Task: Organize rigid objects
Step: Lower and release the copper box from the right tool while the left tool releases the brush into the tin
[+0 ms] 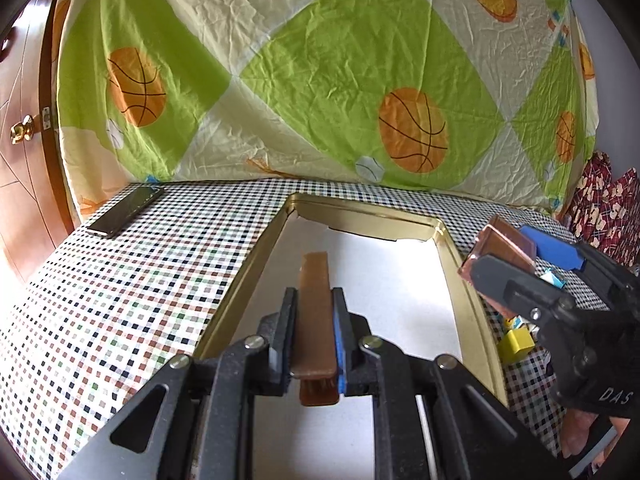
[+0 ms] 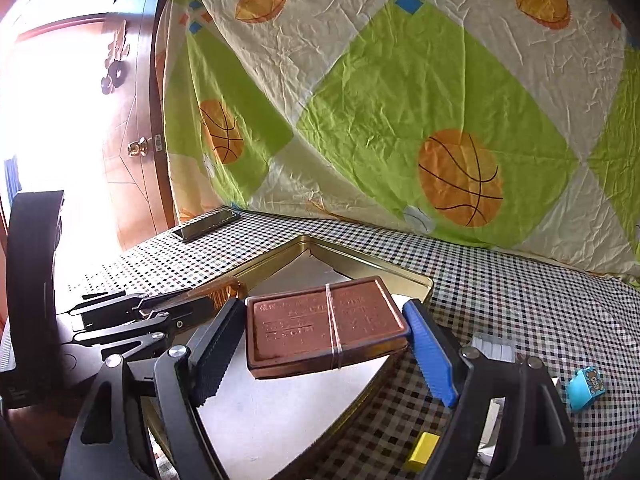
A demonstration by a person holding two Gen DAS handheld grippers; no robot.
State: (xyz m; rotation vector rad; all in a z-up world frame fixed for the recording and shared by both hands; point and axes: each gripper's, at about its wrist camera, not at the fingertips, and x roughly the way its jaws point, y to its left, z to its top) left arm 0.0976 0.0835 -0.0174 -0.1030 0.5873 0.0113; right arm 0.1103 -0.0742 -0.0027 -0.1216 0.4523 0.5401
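My left gripper [image 1: 314,304] is shut on a long brown plastic piece [image 1: 314,312] and holds it over the white floor of a gold metal tray [image 1: 276,240]. My right gripper [image 2: 324,320] is shut on a flat copper-brown box [image 2: 324,318] with a rubber band round it, above the tray's right part [image 2: 400,276]. In the left wrist view the right gripper [image 1: 532,264] and its box [image 1: 504,248] hang by the tray's right rim. In the right wrist view the left gripper [image 2: 216,296] shows at left with the brown piece [image 2: 224,292].
The tray lies on a checked tablecloth [image 1: 140,280]. A dark phone [image 1: 126,211] lies at the far left corner. A yellow block [image 1: 516,346], a blue bear block [image 2: 586,388] and white pieces [image 2: 492,346] lie right of the tray. A basketball-print sheet [image 1: 340,80] hangs behind. A wooden door [image 1: 24,140] stands left.
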